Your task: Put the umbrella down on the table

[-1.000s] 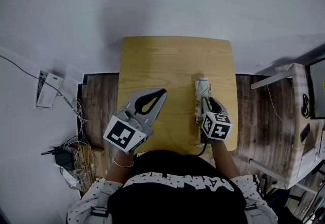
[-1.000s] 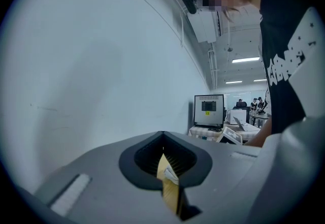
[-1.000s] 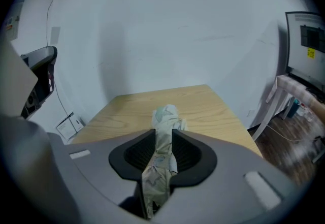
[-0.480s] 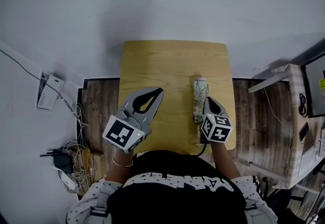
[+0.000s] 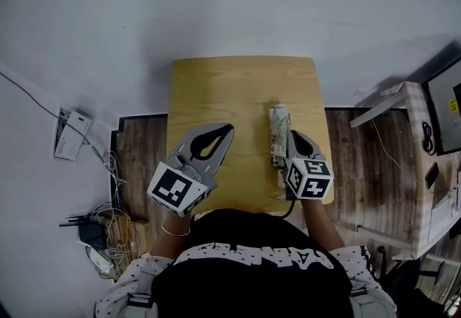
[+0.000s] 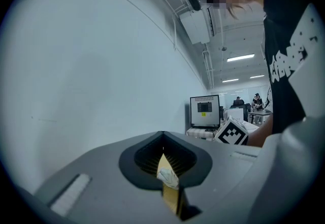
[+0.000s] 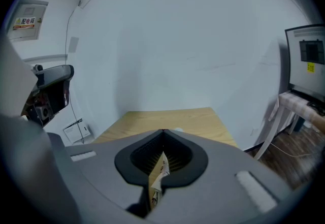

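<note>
You are pinching the umbrella point(image 5: 277, 135) by a fold of cloth in the clenched jaws of the right gripper point(image 5: 292, 138), over the right side of the surface point(image 5: 216, 93). The left gripper point(image 5: 227, 130) is idling, jaws closed on nothing. Be easing it down flat, inside the edge, before releasing.

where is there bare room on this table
The far half of the table, beyond the umbrella, is bare. The near half is crowded: left gripper over its left, umbrella and right gripper at its right.

Wall sign point(image 7: 24, 20) — print unreadable.
</note>
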